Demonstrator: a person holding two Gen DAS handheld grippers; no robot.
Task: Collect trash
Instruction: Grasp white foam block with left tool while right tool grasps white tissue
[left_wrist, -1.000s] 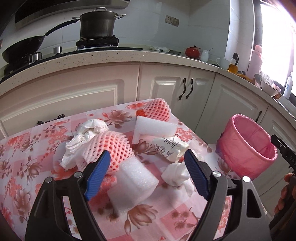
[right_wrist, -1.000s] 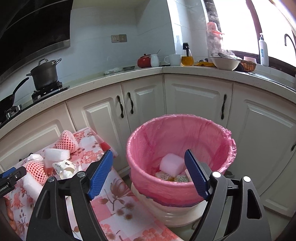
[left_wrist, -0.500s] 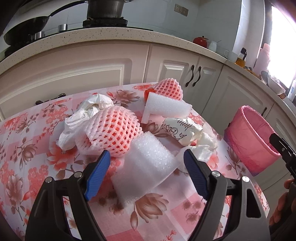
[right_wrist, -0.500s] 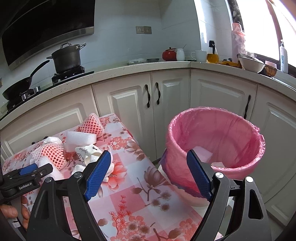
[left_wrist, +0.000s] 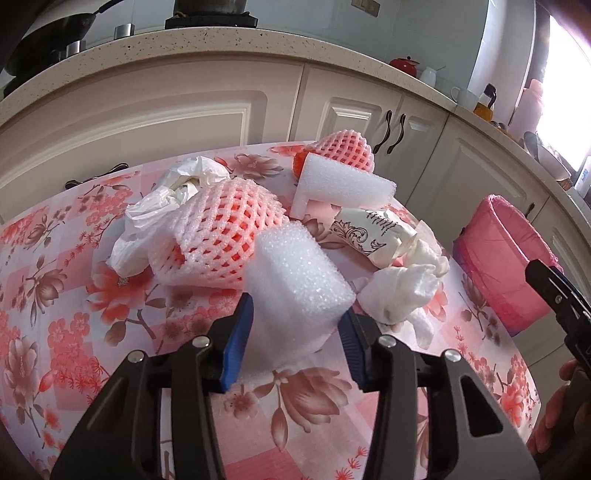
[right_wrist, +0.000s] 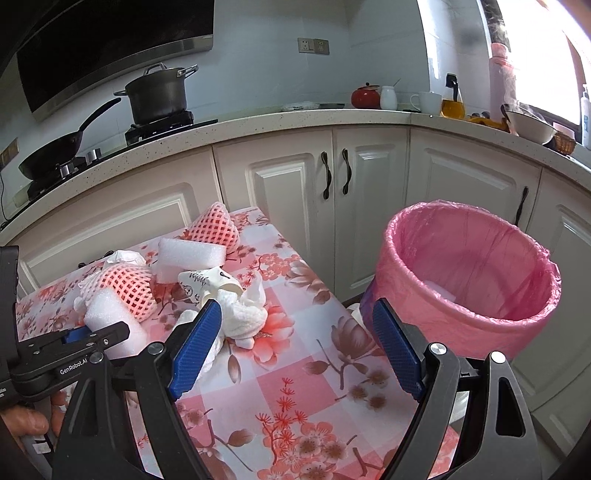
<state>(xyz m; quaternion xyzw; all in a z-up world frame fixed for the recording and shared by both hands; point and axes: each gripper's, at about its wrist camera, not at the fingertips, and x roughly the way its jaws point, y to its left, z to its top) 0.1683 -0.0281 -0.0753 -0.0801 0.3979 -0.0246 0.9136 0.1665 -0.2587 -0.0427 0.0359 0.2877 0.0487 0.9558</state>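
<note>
A pile of trash lies on the floral tablecloth (left_wrist: 55, 302). My left gripper (left_wrist: 295, 332) has its blue pads against both sides of a white foam block (left_wrist: 295, 284), which also shows in the right wrist view (right_wrist: 107, 314). Behind it lie a pink foam net (left_wrist: 221, 232), a white plastic bag (left_wrist: 177, 188), a second white foam piece (left_wrist: 343, 184), another pink net (left_wrist: 343, 147), a printed paper cup (left_wrist: 373, 232) and crumpled tissue (left_wrist: 402, 291). My right gripper (right_wrist: 295, 347) is open and empty above the table edge, beside the pink-lined bin (right_wrist: 465, 280).
White kitchen cabinets (right_wrist: 332, 192) stand behind the table. The counter holds a pot (right_wrist: 159, 92), a wok (right_wrist: 51, 147), a red pot (right_wrist: 365, 96), cups and a bowl (right_wrist: 528, 122). The bin (left_wrist: 506, 254) stands off the table's right side.
My left gripper has moved forward and down and closed its jaws around the white foam block. My right gripper has swung left, away from over the bin toward the table.
</note>
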